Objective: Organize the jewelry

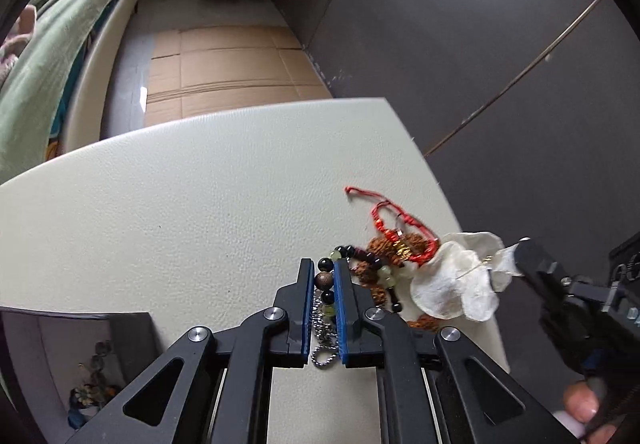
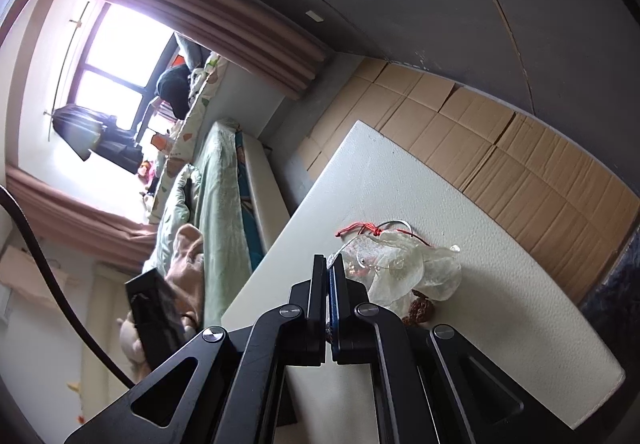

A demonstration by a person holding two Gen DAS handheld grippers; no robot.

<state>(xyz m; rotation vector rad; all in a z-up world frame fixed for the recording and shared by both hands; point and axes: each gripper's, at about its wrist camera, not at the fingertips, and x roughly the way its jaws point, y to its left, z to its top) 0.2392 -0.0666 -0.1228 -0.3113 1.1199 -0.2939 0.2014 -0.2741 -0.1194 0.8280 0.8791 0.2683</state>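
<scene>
A tangle of jewelry lies near the right edge of the white tabletop (image 1: 160,212). My left gripper (image 1: 322,263) is shut on a bracelet of black, brown and pale green beads (image 1: 323,279), pinched between its blue pads. A silver ball chain (image 1: 322,340) lies under the fingers. Beside it are a red cord bracelet (image 1: 396,216), brown knobbly beads (image 1: 380,246) and a white petal ornament (image 1: 452,284). My right gripper (image 2: 329,258), also seen from the left wrist (image 1: 520,246), is shut on the edge of the petal ornament (image 2: 404,272).
An open dark box (image 1: 92,360) with small items inside stands at the lower left. The table's right edge (image 1: 468,228) runs just past the pile. Flattened cardboard (image 1: 224,68) covers the floor, with a bed (image 1: 48,56) to the left. A thumb (image 1: 580,408) shows on the right handle.
</scene>
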